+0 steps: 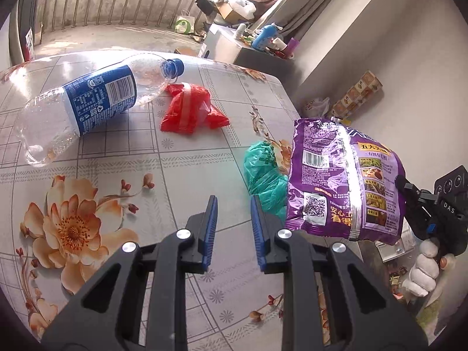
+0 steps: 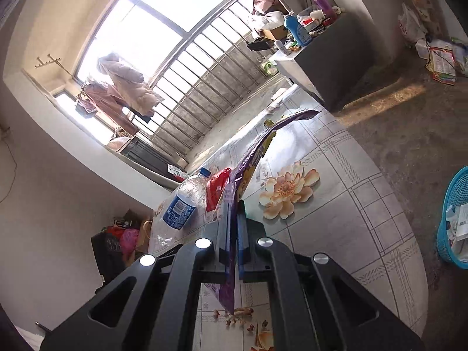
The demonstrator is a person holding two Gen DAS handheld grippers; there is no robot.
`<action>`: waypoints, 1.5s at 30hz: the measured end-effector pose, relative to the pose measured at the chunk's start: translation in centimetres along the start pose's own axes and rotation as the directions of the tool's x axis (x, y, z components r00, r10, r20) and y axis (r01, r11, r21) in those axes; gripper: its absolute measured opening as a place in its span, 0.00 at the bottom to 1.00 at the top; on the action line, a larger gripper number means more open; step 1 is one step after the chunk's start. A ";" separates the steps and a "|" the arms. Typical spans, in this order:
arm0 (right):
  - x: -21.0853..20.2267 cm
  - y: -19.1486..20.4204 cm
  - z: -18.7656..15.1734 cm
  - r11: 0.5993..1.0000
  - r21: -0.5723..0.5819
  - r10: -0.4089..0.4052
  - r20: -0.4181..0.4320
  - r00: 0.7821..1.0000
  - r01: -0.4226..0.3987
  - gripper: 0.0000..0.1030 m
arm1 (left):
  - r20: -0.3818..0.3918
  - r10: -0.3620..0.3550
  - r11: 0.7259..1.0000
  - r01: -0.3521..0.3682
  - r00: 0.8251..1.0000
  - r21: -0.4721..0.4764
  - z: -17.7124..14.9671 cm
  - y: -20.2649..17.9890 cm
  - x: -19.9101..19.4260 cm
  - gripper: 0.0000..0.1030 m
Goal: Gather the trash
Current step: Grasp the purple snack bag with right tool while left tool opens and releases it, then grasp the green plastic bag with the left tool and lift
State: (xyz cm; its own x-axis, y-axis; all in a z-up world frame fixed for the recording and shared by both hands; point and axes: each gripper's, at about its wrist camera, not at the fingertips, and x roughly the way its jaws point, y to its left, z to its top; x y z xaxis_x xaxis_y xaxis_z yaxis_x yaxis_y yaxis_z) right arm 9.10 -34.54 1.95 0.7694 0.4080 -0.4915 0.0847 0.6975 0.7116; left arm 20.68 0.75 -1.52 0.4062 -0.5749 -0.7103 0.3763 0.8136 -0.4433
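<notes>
On the table (image 1: 122, 152), a bottle (image 1: 87, 102) lies on its side at the far left, its cap end toward the right. A snack wrapper (image 1: 190, 108) lies just right of it, touching the bottle's neck. Nearer and further right, a crumpled bag (image 1: 263, 172) sits close to the table's right edge. A noodle packet (image 1: 345, 175) hangs above that edge, right of the crumpled bag, clamped by the right gripper (image 2: 233, 219). The left gripper (image 1: 234, 222) hovers over the table's near side. A basket (image 2: 456, 216) stands on the floor, right of the table.
</notes>
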 end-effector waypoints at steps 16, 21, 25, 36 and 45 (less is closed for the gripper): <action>-0.7 -5.6 -3.1 0.973 -0.017 -0.230 -0.090 0.969 0.230 0.04 | -0.103 -0.047 0.999 0.049 0.994 0.008 1.6 -4.3 5.4 0.47; -2.4 -8.0 -3.8 0.966 0.036 -0.252 -0.092 0.963 0.256 0.04 | -0.147 -0.058 0.998 0.060 0.987 0.015 1.4 -5.5 7.6 0.47; -3.4 -8.9 -4.2 0.963 0.060 -0.255 -0.092 0.963 0.261 0.04 | -0.171 -0.053 0.997 0.062 0.984 0.044 0.7 -6.4 9.1 0.47; -3.4 -8.8 -4.5 0.972 0.048 -0.224 -0.105 0.969 0.230 0.04 | -0.127 -0.041 0.992 0.055 0.991 0.115 0.5 -7.9 8.7 0.43; -2.5 -9.3 -4.8 0.979 0.066 -0.180 -0.142 0.973 0.191 0.04 | -0.219 -0.124 0.961 0.172 0.968 0.216 -2.3 -11.8 7.7 0.43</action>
State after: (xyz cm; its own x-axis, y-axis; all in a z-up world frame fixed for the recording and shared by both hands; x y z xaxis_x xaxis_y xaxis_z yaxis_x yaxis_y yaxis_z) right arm 3.34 -39.20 -5.81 0.6439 0.3549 -0.6778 0.2714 0.7224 0.6360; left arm 17.47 -13.02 -3.00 0.1641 -0.6384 -0.7520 0.6112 0.6642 -0.4304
